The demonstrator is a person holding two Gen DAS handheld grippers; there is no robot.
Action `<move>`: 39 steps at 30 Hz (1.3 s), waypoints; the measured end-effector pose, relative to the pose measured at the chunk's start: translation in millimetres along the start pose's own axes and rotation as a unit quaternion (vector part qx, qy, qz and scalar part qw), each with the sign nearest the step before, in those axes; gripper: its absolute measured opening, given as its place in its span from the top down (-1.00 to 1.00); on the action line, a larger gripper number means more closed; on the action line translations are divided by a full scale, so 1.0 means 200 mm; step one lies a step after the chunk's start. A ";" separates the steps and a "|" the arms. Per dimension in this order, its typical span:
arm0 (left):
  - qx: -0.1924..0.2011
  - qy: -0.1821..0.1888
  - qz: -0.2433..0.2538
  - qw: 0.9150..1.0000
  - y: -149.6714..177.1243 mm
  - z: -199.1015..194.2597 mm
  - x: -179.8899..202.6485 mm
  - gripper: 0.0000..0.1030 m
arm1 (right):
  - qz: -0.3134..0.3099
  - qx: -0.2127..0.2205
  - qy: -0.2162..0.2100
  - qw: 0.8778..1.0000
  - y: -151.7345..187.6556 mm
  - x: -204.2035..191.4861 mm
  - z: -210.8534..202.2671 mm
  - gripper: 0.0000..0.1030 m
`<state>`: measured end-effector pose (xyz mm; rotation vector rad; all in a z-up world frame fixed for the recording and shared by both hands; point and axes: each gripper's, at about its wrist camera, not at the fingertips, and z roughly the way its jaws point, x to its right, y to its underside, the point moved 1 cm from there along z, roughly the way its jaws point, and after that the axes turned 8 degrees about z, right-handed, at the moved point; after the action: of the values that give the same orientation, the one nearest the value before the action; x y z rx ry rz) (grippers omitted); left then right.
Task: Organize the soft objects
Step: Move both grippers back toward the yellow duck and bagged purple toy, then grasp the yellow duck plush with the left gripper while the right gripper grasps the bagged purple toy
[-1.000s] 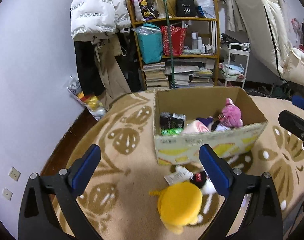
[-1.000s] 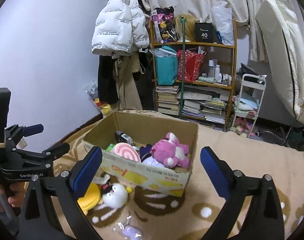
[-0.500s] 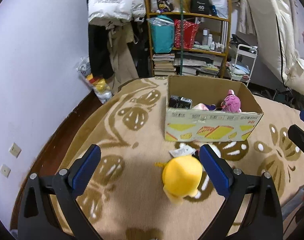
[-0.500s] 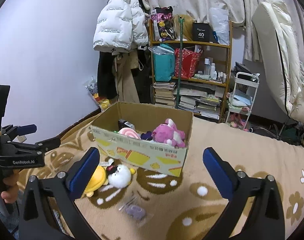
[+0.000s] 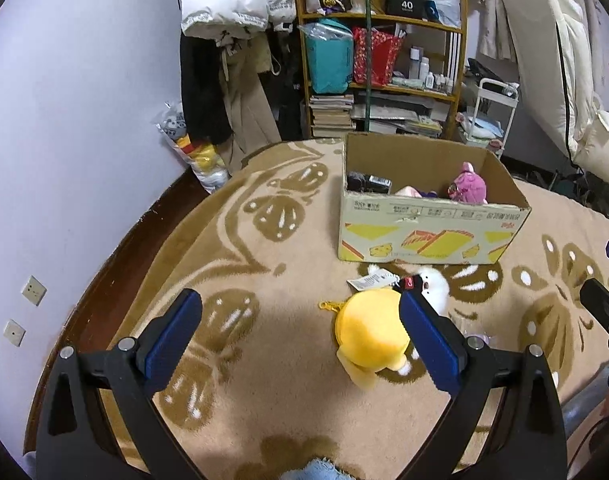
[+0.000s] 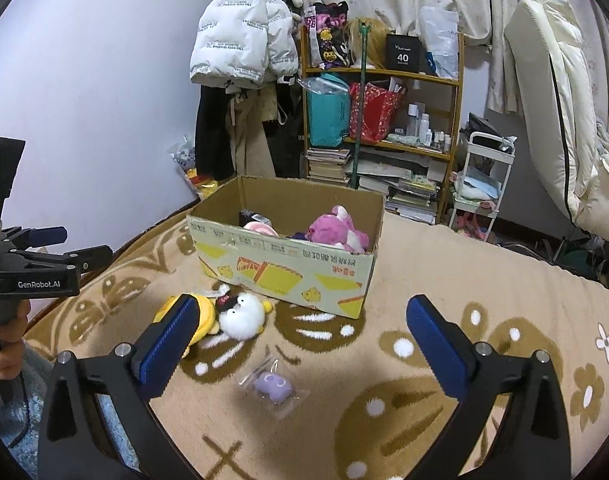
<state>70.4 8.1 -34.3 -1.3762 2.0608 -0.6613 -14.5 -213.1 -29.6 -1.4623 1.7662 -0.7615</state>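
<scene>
An open cardboard box (image 5: 424,236) (image 6: 288,268) stands on the patterned rug and holds a pink plush (image 5: 469,189) (image 6: 336,232) and other soft items. In front of it lie a yellow plush (image 5: 370,334) (image 6: 202,314) and a white fluffy plush (image 5: 434,286) (image 6: 242,314). A small purple toy in a clear bag (image 6: 273,386) lies nearer. My left gripper (image 5: 300,340) is open and empty, above the rug, with the yellow plush by its right finger. My right gripper (image 6: 300,344) is open and empty, above the bagged toy.
A cluttered wooden shelf (image 6: 384,128) with books and bags stands behind the box. Coats (image 6: 240,52) hang on the wall to its left. A white trolley (image 6: 484,176) and a cream mattress (image 6: 556,92) stand at the right. The rug's edge meets dark floor (image 5: 116,256) at the left.
Both grippers have drawn back and up from the box, so the box and plush toys look smaller and farther. Both stay open and empty. The bagged purple toy has come into the right view.
</scene>
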 end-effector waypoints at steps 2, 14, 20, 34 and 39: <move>-0.007 -0.001 0.005 1.000 0.01 0.02 0.02 -0.90 | 0.005 -0.008 0.001 1.000 0.01 0.01 0.03 -1.00; -0.058 0.015 0.053 0.997 0.03 0.19 0.14 -0.90 | 0.005 -0.073 0.012 0.997 0.09 0.01 0.25 -1.00; -0.103 0.040 0.064 0.992 0.04 0.34 0.21 -0.90 | 0.009 -0.119 0.015 0.993 0.14 0.01 0.39 -1.00; -0.165 0.059 0.091 0.980 0.06 0.58 0.31 -0.90 | -0.005 -0.213 0.010 0.977 0.29 -0.04 0.63 -1.00; -0.183 0.081 0.082 0.976 0.08 0.63 0.31 -0.90 | -0.006 -0.243 0.006 0.970 0.36 -0.06 0.68 -1.00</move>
<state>128.7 -54.9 -145.9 -1.3592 2.4901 -0.3409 57.4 -188.7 -163.6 -1.7803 2.0483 -0.3496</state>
